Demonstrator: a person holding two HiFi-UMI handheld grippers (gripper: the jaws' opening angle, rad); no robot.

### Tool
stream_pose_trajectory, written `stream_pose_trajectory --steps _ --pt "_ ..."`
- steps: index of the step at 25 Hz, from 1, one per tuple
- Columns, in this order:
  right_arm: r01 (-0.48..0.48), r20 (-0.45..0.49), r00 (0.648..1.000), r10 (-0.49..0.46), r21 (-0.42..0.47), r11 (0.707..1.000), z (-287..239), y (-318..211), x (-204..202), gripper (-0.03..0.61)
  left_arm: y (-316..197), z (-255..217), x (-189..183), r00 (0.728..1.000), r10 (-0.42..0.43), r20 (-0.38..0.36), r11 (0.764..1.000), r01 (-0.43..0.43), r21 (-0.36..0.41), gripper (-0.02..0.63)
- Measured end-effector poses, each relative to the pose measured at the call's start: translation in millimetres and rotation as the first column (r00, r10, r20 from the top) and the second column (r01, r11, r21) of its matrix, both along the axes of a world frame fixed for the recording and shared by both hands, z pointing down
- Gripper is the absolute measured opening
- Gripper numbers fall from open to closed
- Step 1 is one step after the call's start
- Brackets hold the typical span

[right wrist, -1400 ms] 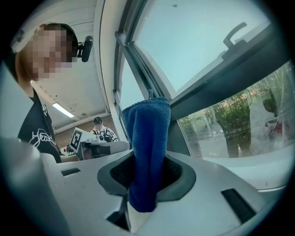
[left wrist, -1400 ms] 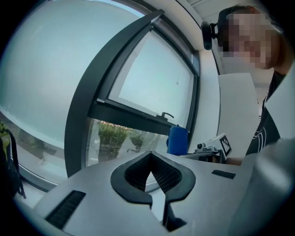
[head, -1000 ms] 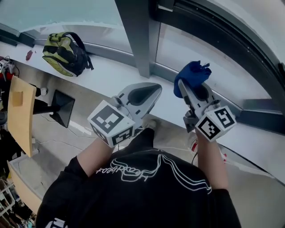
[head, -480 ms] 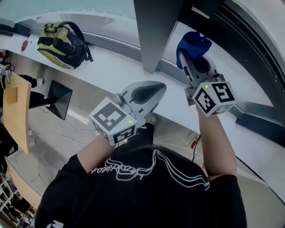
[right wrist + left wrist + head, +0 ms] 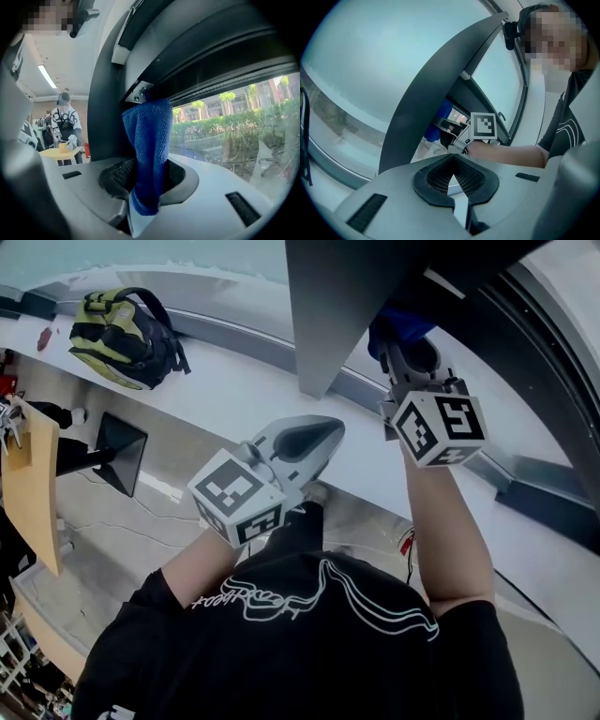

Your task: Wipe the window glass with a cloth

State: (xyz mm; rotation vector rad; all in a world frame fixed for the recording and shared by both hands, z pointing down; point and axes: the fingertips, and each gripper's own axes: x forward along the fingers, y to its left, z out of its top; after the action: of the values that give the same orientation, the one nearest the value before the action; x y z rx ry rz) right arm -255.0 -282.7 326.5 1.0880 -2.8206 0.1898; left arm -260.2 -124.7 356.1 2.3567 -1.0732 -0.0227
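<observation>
Window glass (image 5: 234, 117) beside the dark mullion (image 5: 328, 306): I hold the blue cloth (image 5: 149, 150) clamped in R gripper (image 5: 147, 180), ready to wipe; L gripper (image 5: 452, 161) closed, empty, held clear.

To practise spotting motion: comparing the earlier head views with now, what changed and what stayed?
The right gripper, shut on the blue cloth, moved up and forward, toward the glass by the dark window post. Nothing was grasped or released. The left gripper, shut and empty, and the backpack stayed put.
</observation>
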Motion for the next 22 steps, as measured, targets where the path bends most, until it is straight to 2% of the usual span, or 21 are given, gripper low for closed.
stream_pose_trajectory --steps 13,22 --pt "-0.003 0.043 0.999 0.001 0.057 0.998 -11 0 7 0.094 -4 7 7 0.999 -0.016 0.028 1.0 0.016 -0.014 0.005" --pt "-0.031 0.054 0.998 0.027 0.077 0.997 -15 0 67 0.094 -1 8 51 0.999 -0.007 0.036 1.0 0.008 -0.029 0.005"
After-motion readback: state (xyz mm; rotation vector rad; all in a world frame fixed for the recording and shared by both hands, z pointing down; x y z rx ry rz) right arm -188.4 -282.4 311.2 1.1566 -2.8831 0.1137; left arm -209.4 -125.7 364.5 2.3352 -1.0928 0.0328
